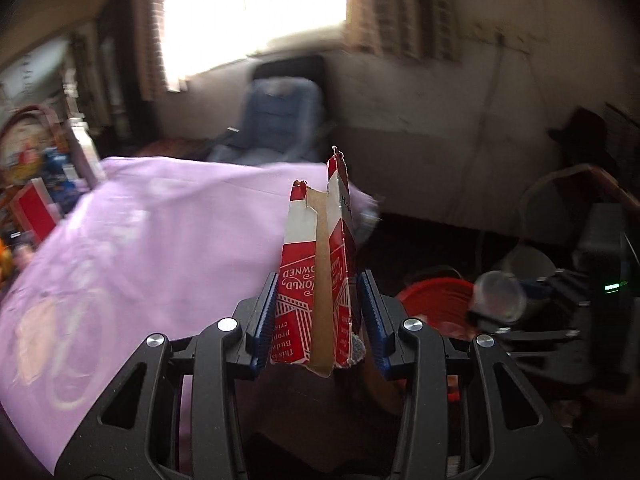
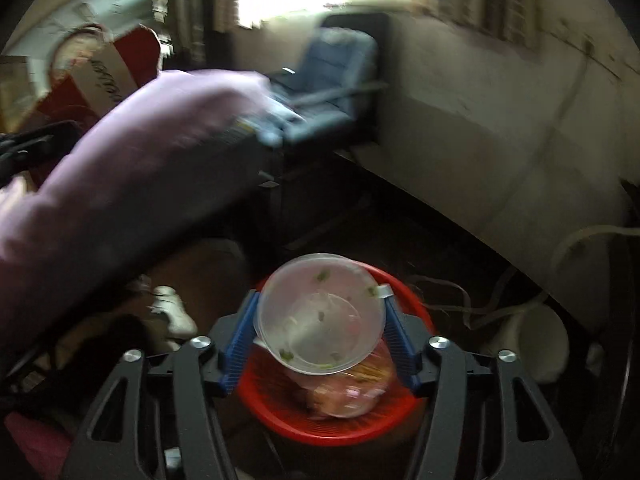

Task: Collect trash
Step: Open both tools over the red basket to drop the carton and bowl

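A torn red and white cardboard carton (image 1: 316,272) stands upright between the blue pads of my left gripper (image 1: 320,276), which is shut on it beside the pink-covered table (image 1: 140,240). My right gripper (image 2: 320,293) has a clear plastic container (image 2: 320,316) with green food bits between its pads, mouth toward the camera; both pads lie against its sides. It hangs right over a red basket (image 2: 280,420) on the floor that holds crumpled wrappers (image 2: 348,392). The left wrist view shows the red basket (image 1: 432,300) low right and the container (image 1: 498,296).
A blue chair (image 2: 332,72) stands by the far wall under a bright window. A white bucket (image 2: 540,340) and hoses lie right of the basket. A white shoe (image 2: 172,312) sits on the floor at left. Boxes and a bottle (image 1: 80,140) crowd the table's left end.
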Available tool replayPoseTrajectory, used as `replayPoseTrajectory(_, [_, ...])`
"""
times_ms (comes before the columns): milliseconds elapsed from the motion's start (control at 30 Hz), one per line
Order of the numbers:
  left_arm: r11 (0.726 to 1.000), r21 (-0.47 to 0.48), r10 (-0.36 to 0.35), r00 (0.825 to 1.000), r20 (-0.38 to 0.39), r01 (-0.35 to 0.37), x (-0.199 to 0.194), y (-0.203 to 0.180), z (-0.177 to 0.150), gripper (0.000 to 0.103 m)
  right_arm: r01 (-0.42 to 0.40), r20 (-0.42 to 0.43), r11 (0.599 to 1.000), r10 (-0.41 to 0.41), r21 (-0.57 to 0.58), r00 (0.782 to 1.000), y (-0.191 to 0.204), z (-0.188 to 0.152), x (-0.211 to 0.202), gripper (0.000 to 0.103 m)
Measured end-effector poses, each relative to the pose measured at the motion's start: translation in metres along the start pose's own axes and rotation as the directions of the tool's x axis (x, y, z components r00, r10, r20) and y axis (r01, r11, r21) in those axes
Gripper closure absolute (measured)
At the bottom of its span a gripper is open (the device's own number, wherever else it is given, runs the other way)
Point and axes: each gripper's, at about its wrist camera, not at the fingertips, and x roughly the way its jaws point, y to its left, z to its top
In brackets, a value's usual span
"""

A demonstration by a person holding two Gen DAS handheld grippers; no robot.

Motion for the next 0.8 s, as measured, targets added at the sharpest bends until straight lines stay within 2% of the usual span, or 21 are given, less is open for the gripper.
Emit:
replayPoseTrajectory(33, [0.999,0.017,-0.032,0.999,-0.017,0.032,0.01,-0.008,0.0,0.062,0.014,0.0,1.0,-0.014,0.028,1.0,-0.009,-0.002,0.002,0.027])
replayPoseTrajectory(167, [0.987,0.067,-0.139,0.985,-0.103,0.146,0.046,-0.038,-0.001,0.061,0.028,0.015,0.993,-0.03,0.114,0.999,-0.039,-0.002,-0.001,0.025])
replayPoseTrajectory(267, [0.975,0.103,-0.18,0.973,-0.143,0.196,0.064,-0.058,-0.005,0.061,0.054,0.033,0.983,-0.061,0.174,0.998,-0.061,-0.005,-0.007,0.023])
replayPoseTrajectory(300, [0.97,0.115,-0.196,0.967,-0.161,0.216,0.07,-0.065,-0.007,0.056,0.055,0.039,0.979,-0.063,0.195,0.997,-0.066,-0.007,-0.009,0.022])
replayPoseTrajectory(333, [0.966,0.12,-0.205,0.963,-0.176,0.228,0.073,-0.068,-0.009,0.042,0.054,0.044,0.976,-0.065,0.213,0.997,-0.07,-0.009,-0.01,0.022])
replayPoseTrajectory(367, [0.965,0.119,-0.209,0.961,-0.183,0.232,0.075,-0.07,-0.011,0.036,0.051,0.048,0.971,-0.064,0.233,0.997,-0.074,-0.01,-0.012,0.021])
replayPoseTrajectory(400, [0.965,0.117,-0.212,0.96,-0.185,0.236,0.076,-0.071,-0.013,0.027,0.044,0.049,0.968,-0.058,0.246,0.997,-0.077,-0.011,-0.01,0.021])
replayPoseTrajectory(433, [0.964,0.117,-0.215,0.958,-0.19,0.239,0.076,-0.072,-0.015,0.024,0.032,0.048,0.966,-0.046,0.257,0.998,-0.084,-0.015,-0.01,0.021])
replayPoseTrajectory(600, [0.972,0.115,-0.175,0.96,-0.218,0.203,0.078,-0.07,-0.027,0.016,0.002,0.018,0.97,-0.007,0.244,1.0,-0.077,-0.026,-0.016,0.019])
replayPoseTrajectory(667, [0.979,0.11,-0.143,0.965,-0.22,0.17,0.077,-0.071,-0.035,0.014,0.012,-0.015,0.975,-0.009,0.222,1.0,-0.065,-0.034,-0.016,0.014])
replayPoseTrajectory(800, [0.989,0.102,-0.079,0.967,-0.241,0.106,0.076,-0.066,-0.046,0.014,0.06,-0.068,0.984,-0.049,0.17,0.996,-0.045,-0.048,-0.02,0.013])
